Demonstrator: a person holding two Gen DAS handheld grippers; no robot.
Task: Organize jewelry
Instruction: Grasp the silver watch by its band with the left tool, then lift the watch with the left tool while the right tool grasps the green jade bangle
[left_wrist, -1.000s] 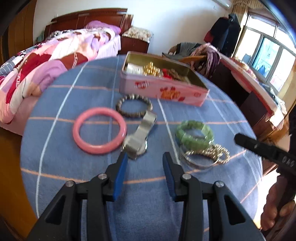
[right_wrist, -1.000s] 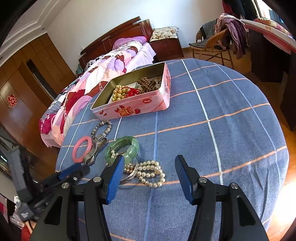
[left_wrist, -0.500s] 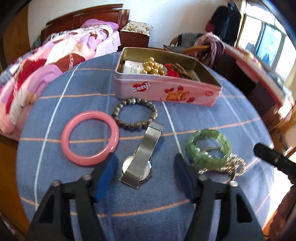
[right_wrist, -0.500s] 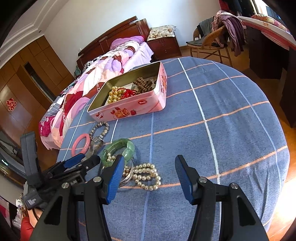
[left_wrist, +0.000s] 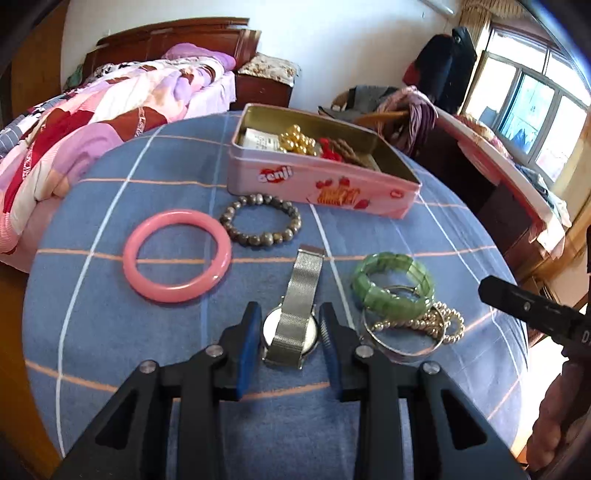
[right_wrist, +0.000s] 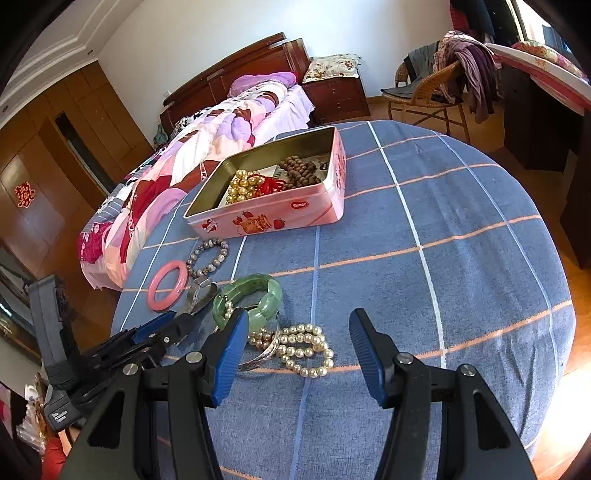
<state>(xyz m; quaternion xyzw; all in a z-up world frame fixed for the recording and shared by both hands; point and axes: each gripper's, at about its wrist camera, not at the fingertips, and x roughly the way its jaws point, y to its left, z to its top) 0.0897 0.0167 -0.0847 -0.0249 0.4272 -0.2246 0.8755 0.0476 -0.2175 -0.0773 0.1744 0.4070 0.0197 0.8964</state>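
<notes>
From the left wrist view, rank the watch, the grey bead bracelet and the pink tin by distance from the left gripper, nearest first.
1. The watch: its face sits between the jaws of the left gripper, which are closing on it.
2. The grey bead bracelet: farther up the cloth, just left of the strap's far end.
3. The pink tin: farthest, behind the bracelet and extending to the right.

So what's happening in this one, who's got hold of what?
A person with a gripper in each hand is tidying jewelry off a blue checked tablecloth into an open pink tin. The left gripper is closing around a silver mesh-band watch, which lies between its pads on the cloth. The right gripper hangs open above a pearl bracelet, holding nothing. A pink bangle, grey bead bracelet and green bracelet lie loose.
</notes>
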